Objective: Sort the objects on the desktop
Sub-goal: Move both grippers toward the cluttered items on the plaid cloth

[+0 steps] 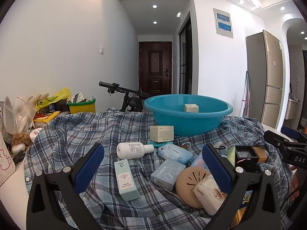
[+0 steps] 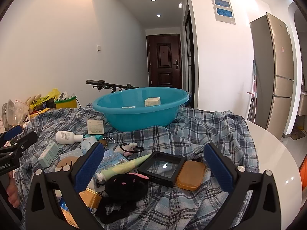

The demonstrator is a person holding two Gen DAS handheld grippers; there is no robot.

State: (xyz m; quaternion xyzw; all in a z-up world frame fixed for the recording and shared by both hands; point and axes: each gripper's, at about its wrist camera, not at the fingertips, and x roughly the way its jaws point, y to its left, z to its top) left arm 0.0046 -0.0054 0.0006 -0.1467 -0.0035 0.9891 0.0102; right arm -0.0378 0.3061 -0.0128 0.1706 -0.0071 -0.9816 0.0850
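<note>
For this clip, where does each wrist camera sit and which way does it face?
Left wrist: on the left gripper, looking forward and slightly down over the plaid cloth at the white bottle and teal basin; its own open blue-padded fingers show, with the right gripper at the right edge.
Right wrist: on the right gripper, facing the same way over the black frame box and orange case; own fingers open, left gripper at left.
Shared: basin, cloth, bottle, dark door.

The left tongs stand wide open and empty above the plaid cloth. Between them lie a white bottle and a mint box; beyond, a blue basin.
</note>
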